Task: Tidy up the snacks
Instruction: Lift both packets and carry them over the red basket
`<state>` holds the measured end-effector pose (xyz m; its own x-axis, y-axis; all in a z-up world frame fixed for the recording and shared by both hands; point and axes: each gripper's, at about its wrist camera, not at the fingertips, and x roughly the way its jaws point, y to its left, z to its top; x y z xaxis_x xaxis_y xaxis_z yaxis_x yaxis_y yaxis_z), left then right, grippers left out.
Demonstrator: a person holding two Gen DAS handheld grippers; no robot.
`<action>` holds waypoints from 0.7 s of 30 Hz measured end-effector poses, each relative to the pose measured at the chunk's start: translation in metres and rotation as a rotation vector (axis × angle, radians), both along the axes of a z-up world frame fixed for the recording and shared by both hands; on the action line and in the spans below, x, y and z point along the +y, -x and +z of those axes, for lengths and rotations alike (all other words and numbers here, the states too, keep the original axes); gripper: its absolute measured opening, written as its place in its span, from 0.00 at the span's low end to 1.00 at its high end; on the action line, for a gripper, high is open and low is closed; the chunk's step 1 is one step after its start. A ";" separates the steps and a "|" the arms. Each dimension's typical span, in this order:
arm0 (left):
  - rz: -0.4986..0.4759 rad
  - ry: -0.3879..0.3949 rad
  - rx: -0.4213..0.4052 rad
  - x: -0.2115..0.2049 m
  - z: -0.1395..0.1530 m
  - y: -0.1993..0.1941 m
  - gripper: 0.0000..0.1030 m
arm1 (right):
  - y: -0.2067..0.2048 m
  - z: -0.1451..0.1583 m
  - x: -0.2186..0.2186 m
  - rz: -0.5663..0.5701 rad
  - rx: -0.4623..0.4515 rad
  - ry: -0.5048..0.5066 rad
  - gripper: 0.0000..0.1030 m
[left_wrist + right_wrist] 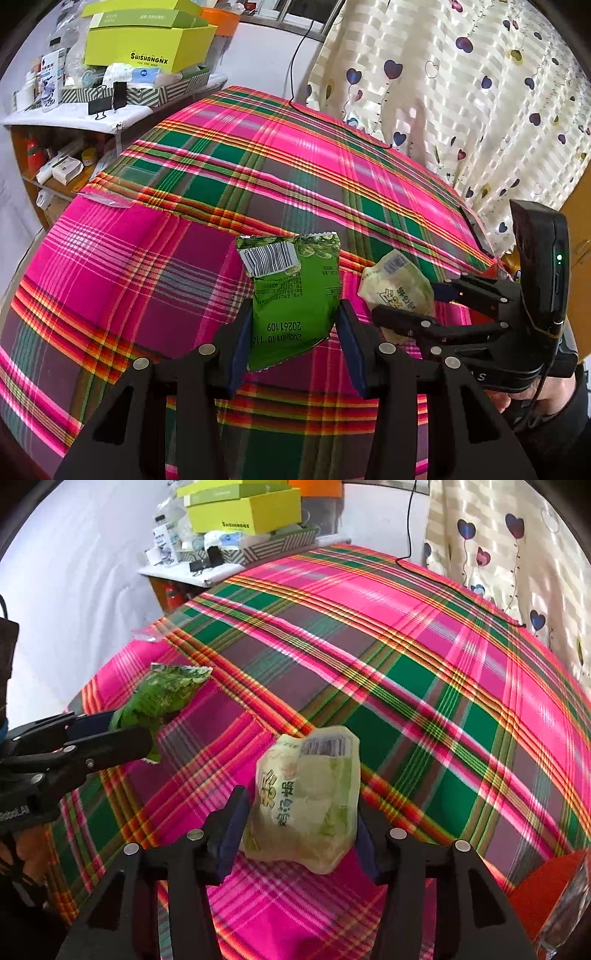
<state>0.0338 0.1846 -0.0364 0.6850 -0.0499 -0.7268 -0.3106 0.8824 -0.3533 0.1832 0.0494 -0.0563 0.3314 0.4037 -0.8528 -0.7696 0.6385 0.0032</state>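
Green snack packet [293, 295]: lower corner hidden behind left tongs [295, 345]. Pale snack bag [306, 801]: print blurred, unreadable; in the left view mostly masked by right tongs [410, 302]. Red object [546, 890] (kind unclear): cut by frame edge. Shelf clutter [55, 162]: too small to identify.

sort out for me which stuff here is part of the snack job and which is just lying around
Part of the job:
- green snack packet, in the left hand-held gripper
- pale snack packet, in the right hand-held gripper

Lying about:
- yellow-green boxes
- binder clips
- black cable
- heart-print curtain
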 end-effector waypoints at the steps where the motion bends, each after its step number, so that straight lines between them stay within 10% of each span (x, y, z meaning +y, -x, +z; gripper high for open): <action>1: 0.001 0.003 0.001 0.001 -0.001 0.000 0.44 | 0.000 0.000 0.001 -0.002 -0.007 0.002 0.46; 5: 0.002 0.007 0.003 0.003 -0.003 0.000 0.44 | 0.001 0.002 0.000 0.003 0.008 -0.039 0.29; 21: -0.027 -0.043 -0.034 -0.027 0.021 0.010 0.44 | 0.033 0.037 -0.034 -0.043 -0.028 -0.161 0.26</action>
<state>0.0242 0.1573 -0.0157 0.7083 -0.0379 -0.7049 -0.2749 0.9049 -0.3249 0.1500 0.0151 -0.0195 0.3738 0.5198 -0.7682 -0.7431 0.6635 0.0873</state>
